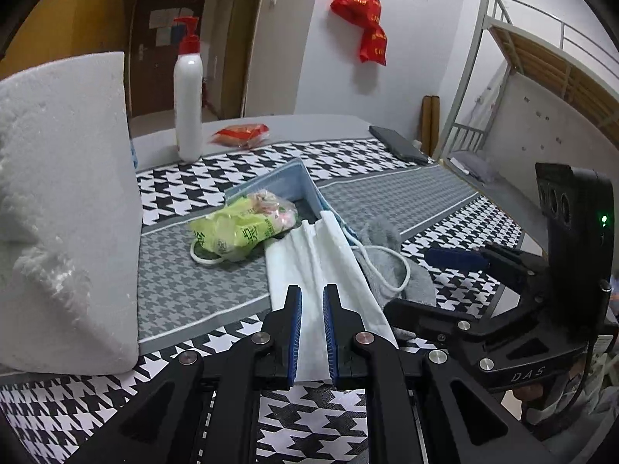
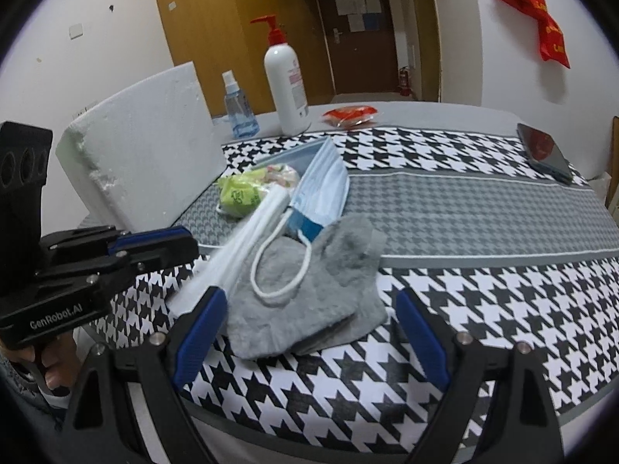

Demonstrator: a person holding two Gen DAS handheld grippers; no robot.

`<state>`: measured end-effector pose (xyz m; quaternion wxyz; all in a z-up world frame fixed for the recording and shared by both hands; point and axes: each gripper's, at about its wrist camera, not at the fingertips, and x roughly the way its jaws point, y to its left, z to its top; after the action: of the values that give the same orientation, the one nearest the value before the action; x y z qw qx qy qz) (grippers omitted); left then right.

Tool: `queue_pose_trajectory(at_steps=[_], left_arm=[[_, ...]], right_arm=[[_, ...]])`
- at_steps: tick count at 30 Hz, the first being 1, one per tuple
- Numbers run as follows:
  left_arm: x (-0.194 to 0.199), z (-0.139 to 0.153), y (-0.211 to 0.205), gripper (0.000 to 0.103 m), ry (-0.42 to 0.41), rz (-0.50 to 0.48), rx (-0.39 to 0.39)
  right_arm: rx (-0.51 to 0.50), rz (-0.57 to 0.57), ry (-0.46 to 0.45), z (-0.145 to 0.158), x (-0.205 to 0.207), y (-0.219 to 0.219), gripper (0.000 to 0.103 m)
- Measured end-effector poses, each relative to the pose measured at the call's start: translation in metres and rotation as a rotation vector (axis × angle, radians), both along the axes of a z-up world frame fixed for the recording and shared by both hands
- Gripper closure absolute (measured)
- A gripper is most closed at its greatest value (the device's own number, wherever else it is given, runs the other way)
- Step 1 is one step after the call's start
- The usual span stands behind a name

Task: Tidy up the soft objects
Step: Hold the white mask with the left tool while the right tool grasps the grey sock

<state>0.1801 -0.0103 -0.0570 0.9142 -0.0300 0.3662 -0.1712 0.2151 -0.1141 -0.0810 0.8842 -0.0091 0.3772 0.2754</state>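
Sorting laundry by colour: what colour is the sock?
Grey sock, clearest in the right wrist view.

The walls [image 2: 116, 19] are white. A dark brown door [image 2: 358, 34] with papers stuck on it stands far back, past a yellow-brown wood panel [image 2: 201, 11]. A red plastic bag [image 1: 363, 19] hangs on the wall. On the right is a metal bunk bed [image 1: 522, 62] with wooden slats. A small red fire extinguisher [image 2: 404, 81] stands beside the door.

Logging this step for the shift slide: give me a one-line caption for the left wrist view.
Left gripper shut on a white pleated face mask, beside a grey sock on the houndstooth cloth.
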Motion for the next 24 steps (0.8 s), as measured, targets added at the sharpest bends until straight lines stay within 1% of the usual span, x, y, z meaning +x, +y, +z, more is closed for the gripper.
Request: queue_pose_trajectory(at_steps=[1,2,3,5,6,7,8,9,11,12,13,14,17,20,24], left_arm=[[0.000,0.000,0.000,0.090,0.002,-0.003,-0.002],[0.000,0.000,-0.001,0.090,0.003,-0.004,-0.003],[0.001,0.000,-0.001,0.088,0.005,-0.001,-0.005],[0.003,-0.001,-0.001,0.074,0.013,0.005,0.000],[0.004,-0.001,-0.001,0.060,0.017,0.011,0.002],[0.004,-0.002,-0.001,0.054,0.016,0.015,0.001],[0.004,-0.001,-0.001,0.049,0.011,0.019,0.001],[0.004,-0.001,-0.001,0.047,0.011,0.021,0.005],[0.006,-0.003,-0.003,0.041,0.019,0.020,0.015],[0.007,-0.004,-0.005,0.036,0.025,0.021,0.022],[0.008,-0.005,-0.007,0.033,0.029,0.020,0.029],[0.009,-0.006,-0.008,0.033,0.032,0.018,0.034],[0.012,-0.008,-0.013,0.029,0.043,0.013,0.046],[0.016,-0.011,-0.016,0.029,0.057,0.022,0.056],[0.019,-0.014,-0.017,0.029,0.070,0.038,0.067]], right_arm=[[-0.005,0.001,-0.001,0.000,0.000,0.001,0.012],[-0.011,0.004,-0.004,0.000,0.000,0.002,0.017],[-0.019,0.007,-0.004,0.000,0.001,0.004,0.020],[-0.040,0.008,0.005,-0.002,0.003,0.005,0.031],[-0.045,0.004,0.014,-0.003,0.004,0.004,0.033],[-0.052,-0.004,0.021,-0.005,0.006,0.003,0.036],[-0.053,-0.006,0.018,-0.005,0.006,0.002,0.038],[-0.052,-0.003,0.020,-0.005,0.006,0.001,0.039],[-0.058,0.000,0.019,-0.004,0.006,0.000,0.047],[-0.062,0.003,0.016,-0.004,0.006,0.000,0.050],[-0.067,0.010,0.012,-0.004,0.005,0.001,0.056],[-0.075,0.016,0.009,-0.004,0.003,0.002,0.062],[-0.084,0.025,0.009,-0.003,-0.002,0.001,0.071],[-0.088,0.005,0.008,0.000,-0.006,-0.008,0.073],[-0.086,-0.046,0.008,0.002,-0.009,-0.024,0.074]])
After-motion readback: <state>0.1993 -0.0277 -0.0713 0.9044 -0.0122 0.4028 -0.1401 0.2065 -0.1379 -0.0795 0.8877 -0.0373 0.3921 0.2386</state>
